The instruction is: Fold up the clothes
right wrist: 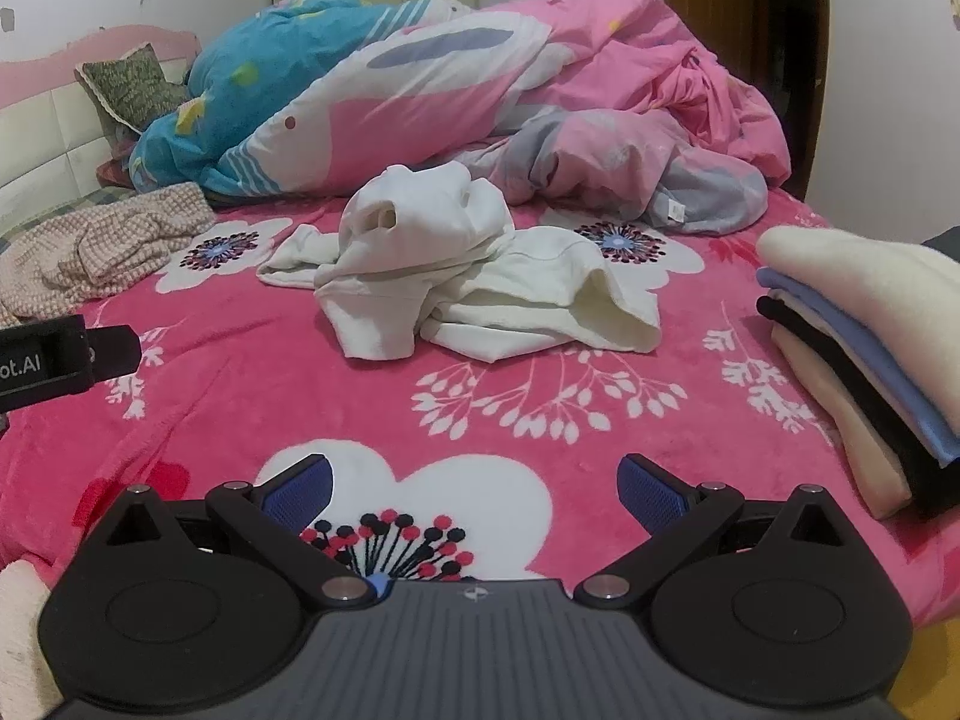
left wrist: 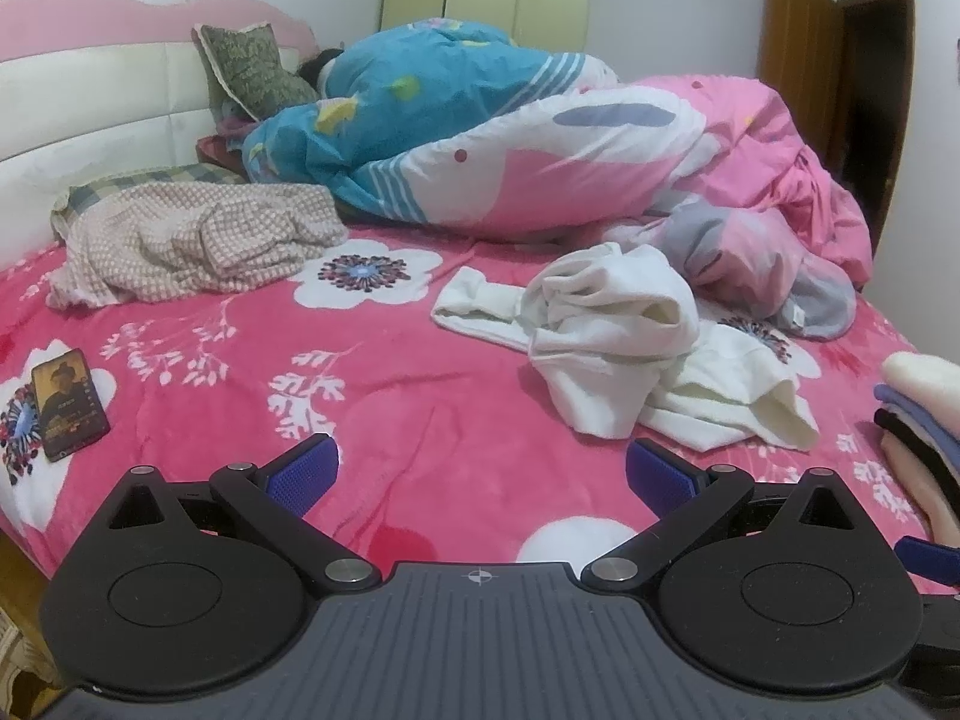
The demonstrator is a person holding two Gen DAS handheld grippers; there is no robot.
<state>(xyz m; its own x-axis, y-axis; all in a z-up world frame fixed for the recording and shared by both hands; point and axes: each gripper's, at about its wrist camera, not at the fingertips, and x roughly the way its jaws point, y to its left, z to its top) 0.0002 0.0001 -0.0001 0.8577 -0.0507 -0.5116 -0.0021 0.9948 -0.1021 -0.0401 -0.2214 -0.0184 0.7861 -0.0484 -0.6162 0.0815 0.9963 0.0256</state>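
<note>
My left gripper (left wrist: 483, 471) and right gripper (right wrist: 474, 486) gape wide, empty. A crumpled white fleecy garment (right wrist: 456, 276) sits mid-bed on the plush pink bedspread (right wrist: 300, 396). Folded stack (right wrist: 864, 372) at its right edge, maybe knitwear.

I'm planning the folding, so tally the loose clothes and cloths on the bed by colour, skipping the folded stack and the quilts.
White crumpled garment: 1
Beige checked cloth: 1
Pink and grey garment: 1
Total: 3

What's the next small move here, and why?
Probably bring both grippers forward to the crumpled white garment and pinch its near edge. Left gripper and right gripper are open and empty over bare bedspread, the garment lies unfolded ahead, and a folded stack already sits on the right.
</note>
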